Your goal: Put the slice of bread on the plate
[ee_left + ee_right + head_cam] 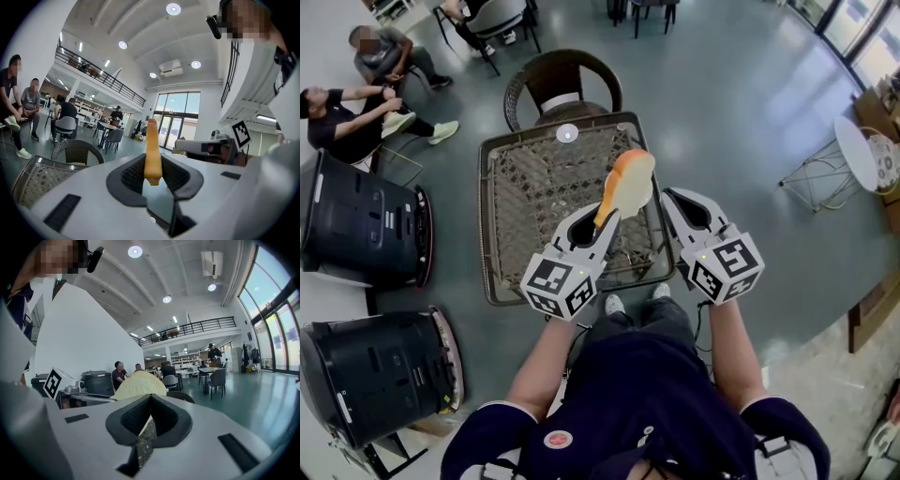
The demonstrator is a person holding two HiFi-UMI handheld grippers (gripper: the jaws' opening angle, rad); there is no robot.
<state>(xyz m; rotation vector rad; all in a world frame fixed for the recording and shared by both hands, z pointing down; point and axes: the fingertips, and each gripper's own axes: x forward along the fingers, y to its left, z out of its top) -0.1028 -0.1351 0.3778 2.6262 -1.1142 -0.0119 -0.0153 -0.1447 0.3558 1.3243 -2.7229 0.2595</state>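
— Where is the slice of bread [628,183] found?
— It is clamped by its lower end between the jaws of the left hand-held gripper [602,217]. It is held standing up out of them, edge-on to that gripper's camera, above the woven table [502,244].
— And how is the right hand-held gripper [673,199] seen?
— It is held just beside the bread. Its jaws are parted by a narrow slit, and nothing is held between them.
— Is the plate [567,133] seen?
— A small white one is seen at the table's far edge, before a wicker chair [562,80], well apart from the bread.
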